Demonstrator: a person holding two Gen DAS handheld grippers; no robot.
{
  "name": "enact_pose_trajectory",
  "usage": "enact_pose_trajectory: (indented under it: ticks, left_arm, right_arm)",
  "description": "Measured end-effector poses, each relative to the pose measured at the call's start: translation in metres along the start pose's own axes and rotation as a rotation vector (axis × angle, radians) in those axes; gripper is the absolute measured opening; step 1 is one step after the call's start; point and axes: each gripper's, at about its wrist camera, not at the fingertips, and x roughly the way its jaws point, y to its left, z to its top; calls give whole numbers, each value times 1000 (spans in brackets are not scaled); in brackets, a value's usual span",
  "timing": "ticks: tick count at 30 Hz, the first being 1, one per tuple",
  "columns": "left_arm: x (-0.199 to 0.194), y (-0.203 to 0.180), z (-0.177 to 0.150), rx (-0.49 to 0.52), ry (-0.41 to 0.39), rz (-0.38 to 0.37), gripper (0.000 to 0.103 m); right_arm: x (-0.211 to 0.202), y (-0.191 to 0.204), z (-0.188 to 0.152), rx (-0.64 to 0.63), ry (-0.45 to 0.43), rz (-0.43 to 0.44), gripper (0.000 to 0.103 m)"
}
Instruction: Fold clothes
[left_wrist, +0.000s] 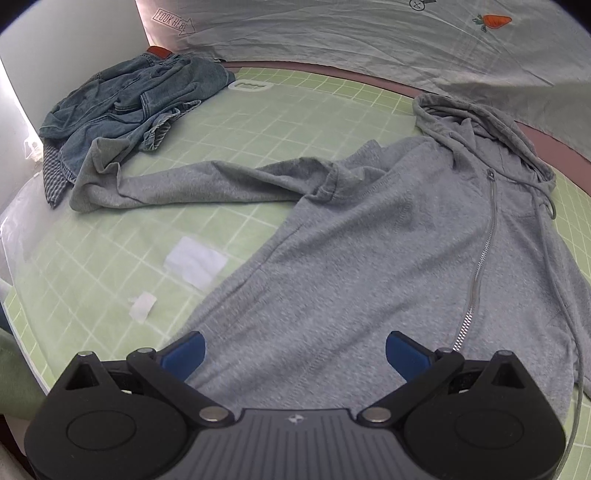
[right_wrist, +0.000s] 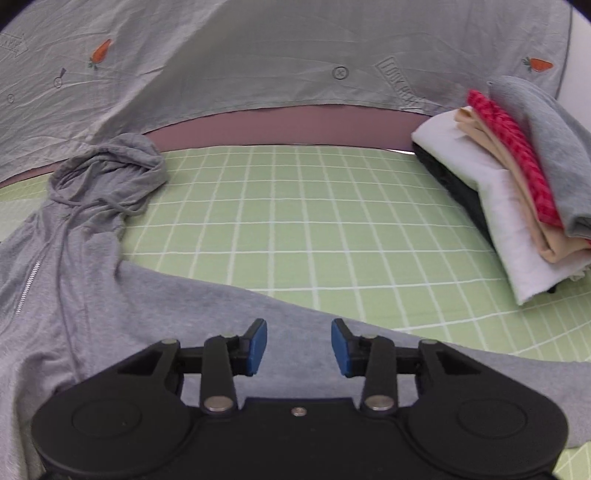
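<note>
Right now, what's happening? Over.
Left gripper open, right gripper open, both empty. Grey hoodie spread flat, unfolded. Nothing blocking; jeans pile and folded stack off aside.

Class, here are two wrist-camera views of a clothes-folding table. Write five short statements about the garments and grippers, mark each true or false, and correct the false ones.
1. The grey hoodie lies spread on the green grid mat. True.
2. Its zipper is fully undone. False: it is closed along the length that shows.
3. The left gripper clamps the hoodie. False: it is open, nothing pinched.
4. A folded stack sits at the right gripper view's right. True.
5. The denim garment is neatly folded. False: it lies crumpled.
</note>
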Motion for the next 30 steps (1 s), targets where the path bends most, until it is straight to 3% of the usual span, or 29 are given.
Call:
enact_pose_trajectory:
  ticks: [3,7,9,13,16,18,19,21,24,26,30]
  left_arm:
    - [20,9,19,40,8,-24,103]
    - [46,17,42,75,24,-47,103]
    - [55,18,52,68,24,-55,103]
    - [74,17,66,68,36,-65,103]
    - [84,14,72,73,50,-63,103]
    - [90,13,72,56,63,-51,103]
    - [92,14,72,42,71,-45,103]
    - [97,16,69,10,92,-37,103]
    - [101,18,63,-10,95,-28,103]
    - [100,18,62,-9,88,-25,103]
    - [100,19,63,-17,89,-25,103]
  right_arm:
    - [11,42,10,-32,-11,59,30]
    - [32,86,23,-43,15,67,30]
    - [41,98,26,-36,19,76,31]
    - [58,117,29,-101,37,85,42]
    - [66,120,29,-150,54,75,41]
    - [69,117,30,-154,60,100,34]
    - [70,116,31,-158,63,115,18]
    - [72,119,33,-218,61,123,8]
    - [77,120,38,-299,52,115,3]
    - [85,110,45,-248,53,106,3]
    - [104,89,58,-165,65,-7,1]
